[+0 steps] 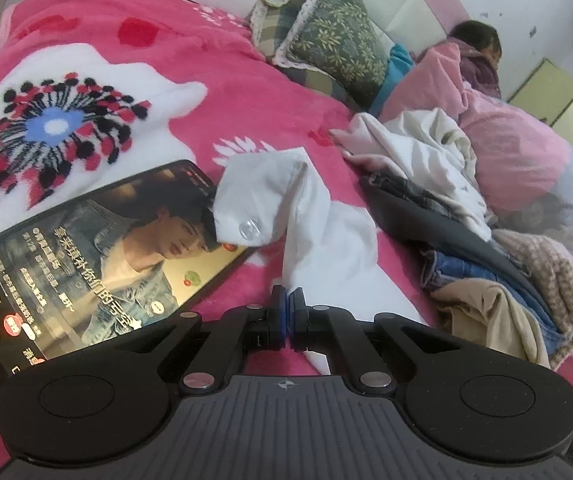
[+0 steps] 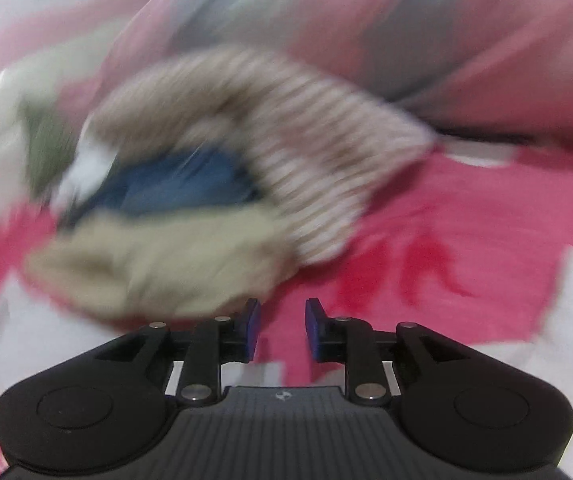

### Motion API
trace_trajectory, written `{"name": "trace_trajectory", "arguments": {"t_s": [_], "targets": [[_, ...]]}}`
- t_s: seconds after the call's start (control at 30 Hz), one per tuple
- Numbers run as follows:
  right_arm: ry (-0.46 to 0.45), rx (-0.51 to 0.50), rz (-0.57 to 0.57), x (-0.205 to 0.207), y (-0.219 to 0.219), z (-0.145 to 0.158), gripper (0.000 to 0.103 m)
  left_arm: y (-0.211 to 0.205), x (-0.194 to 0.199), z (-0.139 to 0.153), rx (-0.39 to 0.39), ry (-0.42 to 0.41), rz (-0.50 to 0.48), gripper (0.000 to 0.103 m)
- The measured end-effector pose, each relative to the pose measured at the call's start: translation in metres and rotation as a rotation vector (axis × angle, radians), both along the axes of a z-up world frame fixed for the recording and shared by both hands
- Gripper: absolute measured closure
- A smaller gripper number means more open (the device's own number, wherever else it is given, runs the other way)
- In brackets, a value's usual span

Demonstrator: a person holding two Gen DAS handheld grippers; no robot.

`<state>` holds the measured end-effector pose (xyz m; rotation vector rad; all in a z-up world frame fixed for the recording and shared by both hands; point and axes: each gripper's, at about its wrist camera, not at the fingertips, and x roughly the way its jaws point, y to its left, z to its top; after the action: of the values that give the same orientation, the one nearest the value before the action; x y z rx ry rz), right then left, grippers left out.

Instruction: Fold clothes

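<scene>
Currently the white shirt (image 1: 310, 216) lies crumpled on the pink blanket (image 1: 246, 92), and your left gripper (image 1: 288, 312) is clamped on its near edge. One cuff, with a clear button (image 1: 248, 231), is draped over the corner of the phone (image 1: 98, 256) lying screen-up to the left. This grip likely anchors the fabric so the other hand can draw the shirt flat; keep it pinched until the cloth is spread.

Your right gripper (image 2: 282, 330) has its jaws parted with nothing between them, only blanket showing in the gap. The right wrist view is heavily blurred, so fine detail is unreliable. It faces the pile (image 1: 498, 264) of unfolded clothes: a beige garment (image 2: 158, 272) nearest the left finger, a striped knit (image 2: 306, 152) behind it, and a blue item (image 2: 182, 188) tucked between them. Whether the finger touches the beige garment cannot be told.

The pile lies to the right of the shirt, apart from it. Beyond it a pink quilt (image 1: 514, 136) is heaped, and a person (image 1: 478, 48) is lying against it at the far side. Two patterned cushions (image 1: 326, 44) rest by the headboard.

Judged from this layout, folding of the shirt has not begun. Clear the cuff off the phone before you spread the cloth.
</scene>
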<state>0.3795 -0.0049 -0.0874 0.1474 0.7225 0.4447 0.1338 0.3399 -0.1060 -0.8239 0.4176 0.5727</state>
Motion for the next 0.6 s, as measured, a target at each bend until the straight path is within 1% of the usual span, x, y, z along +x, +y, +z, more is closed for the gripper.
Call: {"name": "trace_trajectory", "arguments": {"t_s": [0.07, 0.1, 0.13, 0.17, 0.2, 0.23, 0.3, 0.37, 0.4, 0.47, 0.5, 0.6], "targets": [[0.018, 0.066, -0.092, -0.012, -0.029, 0.017, 0.077, -0.001, 0.001, 0.001, 0.005, -0.008, -0.01, 0.102], [0.016, 0.095, -0.12, -0.028, -0.046, 0.028, 0.077, -0.002, 0.003, 0.002, 0.01, -0.014, -0.022, 0.102], [0.014, 0.124, -0.148, -0.044, -0.063, 0.039, 0.077, -0.004, 0.004, 0.002, 0.014, -0.02, -0.035, 0.1], [0.012, 0.153, -0.176, -0.061, -0.08, 0.05, 0.077, -0.006, 0.005, 0.003, 0.017, -0.028, -0.053, 0.094], [0.009, 0.181, -0.203, -0.078, -0.096, 0.061, 0.077, -0.008, 0.006, 0.004, 0.02, -0.036, -0.075, 0.09], [-0.008, 0.197, -0.224, -0.104, -0.112, 0.073, 0.077, -0.012, 0.006, 0.006, 0.032, -0.048, -0.094, 0.083], [-0.041, 0.228, -0.265, -0.155, -0.145, 0.099, 0.076, -0.018, 0.004, 0.011, 0.058, -0.08, -0.127, 0.079], [-0.083, 0.241, -0.296, -0.208, -0.175, 0.124, 0.074, -0.025, 0.0, 0.016, 0.075, -0.117, -0.155, 0.068], [-0.108, 0.239, -0.314, -0.238, -0.19, 0.135, 0.071, -0.028, -0.003, 0.019, 0.084, -0.133, -0.169, 0.067], [-0.153, 0.226, -0.345, -0.295, -0.215, 0.152, 0.07, -0.039, -0.01, 0.025, 0.104, -0.138, -0.216, 0.066], [-0.173, 0.216, -0.358, -0.321, -0.226, 0.159, 0.07, -0.047, -0.017, 0.029, 0.11, -0.139, -0.268, 0.066], [-0.209, 0.179, -0.379, -0.378, -0.243, 0.165, 0.069, -0.075, -0.041, 0.04, 0.121, -0.141, -0.454, 0.063]]}}
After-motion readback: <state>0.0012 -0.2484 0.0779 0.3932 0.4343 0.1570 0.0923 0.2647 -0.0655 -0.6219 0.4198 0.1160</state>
